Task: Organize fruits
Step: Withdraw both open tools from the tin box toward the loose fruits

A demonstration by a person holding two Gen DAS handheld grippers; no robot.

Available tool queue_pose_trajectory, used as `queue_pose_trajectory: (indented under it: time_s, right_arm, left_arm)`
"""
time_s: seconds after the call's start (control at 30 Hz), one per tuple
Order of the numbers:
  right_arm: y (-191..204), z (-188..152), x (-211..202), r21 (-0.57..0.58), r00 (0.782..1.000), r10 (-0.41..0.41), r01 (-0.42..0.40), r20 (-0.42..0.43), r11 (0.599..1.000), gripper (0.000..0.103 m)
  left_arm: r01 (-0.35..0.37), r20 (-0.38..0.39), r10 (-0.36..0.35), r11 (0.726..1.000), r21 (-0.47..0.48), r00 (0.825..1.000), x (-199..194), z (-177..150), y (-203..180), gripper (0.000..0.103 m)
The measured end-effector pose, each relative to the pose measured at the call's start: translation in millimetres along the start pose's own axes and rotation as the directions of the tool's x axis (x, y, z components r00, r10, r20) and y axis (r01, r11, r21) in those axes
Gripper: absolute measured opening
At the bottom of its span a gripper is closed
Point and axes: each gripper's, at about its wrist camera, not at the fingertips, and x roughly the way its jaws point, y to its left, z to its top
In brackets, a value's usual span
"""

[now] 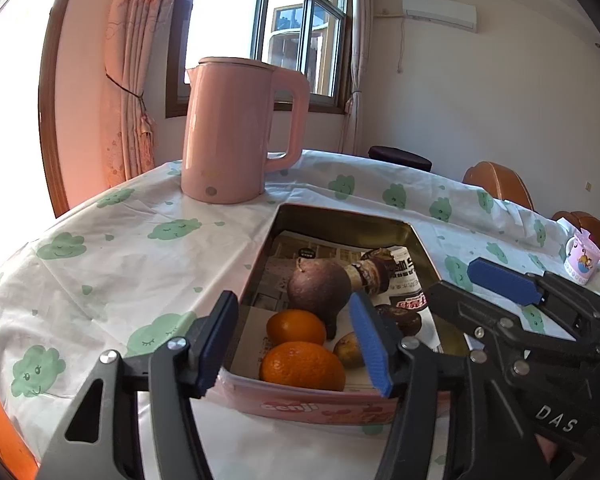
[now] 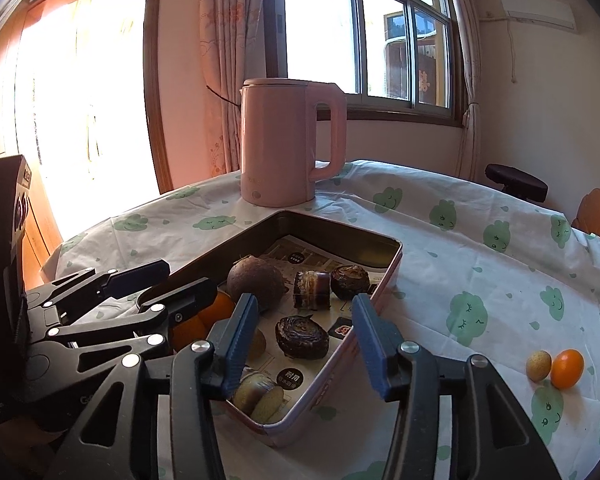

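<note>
Small orange kumquat (image 2: pixel 567 368) and tan round fruit (image 2: pixel 538 365) lay touching on the cloud-print tablecloth (image 2: pixel 460 264), well apart from the pink metal tin (image 2: pixel 384 280) holding the rest. Left gripper (image 1: pixel 296 344) and right gripper (image 2: pixel 300 340) both hung over the tin, jaws spread, empty. Best next move, I judged, was the right gripper taking the loose pair one at a time, gently.

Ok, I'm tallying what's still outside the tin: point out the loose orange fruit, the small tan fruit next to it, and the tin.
loose orange fruit (image 2: pixel 567 368), right wrist view, middle of its skin.
small tan fruit (image 2: pixel 539 365), right wrist view, middle of its speckled skin.
tin (image 2: pixel 340 356), right wrist view, its pink outer side wall.
</note>
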Motion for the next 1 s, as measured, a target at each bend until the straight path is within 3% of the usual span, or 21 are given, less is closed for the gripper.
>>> queue_pose_trajectory:
  time_s: [0.2, 0.33, 0.57, 0.8, 1.0]
  right_arm:
    - [-5, 0, -6, 0.028, 1.000, -0.013, 0.013, 0.026, 1.000, 0.062]
    - [-7, 0, -8, 0.037, 0.999, -0.022, 0.020, 0.037, 0.999, 0.066]
    - [-14, -2, -16, 0.052, 0.998, -0.027, 0.024, 0.050, 0.998, 0.069]
    - [-33, -7, -38, 0.001, 0.990, -0.137, 0.137, 0.037, 0.991, 0.069]
    - [-103, -9, -74, 0.108, 0.962, -0.269, 0.263, 0.048, 0.959, 0.069]
  left_arm:
    - [0.002, 0.008, -0.002, 1.000, -0.004, 1.000, -1, 0, 1, 0.067]
    - [-0.001, 0.007, 0.001, 1.000, 0.002, 1.000, -1, 1, 1, 0.067]
    - [0.004, 0.021, -0.004, 1.000, 0.019, 1.000, -6, 5, -6, 0.076]
    - [0.037, 0.055, -0.042, 0.995, 0.088, 0.998, -17, 15, -40, 0.087]
    - [0.080, 0.079, -0.094, 0.984, 0.158, 0.992, -21, 27, -84, 0.096]
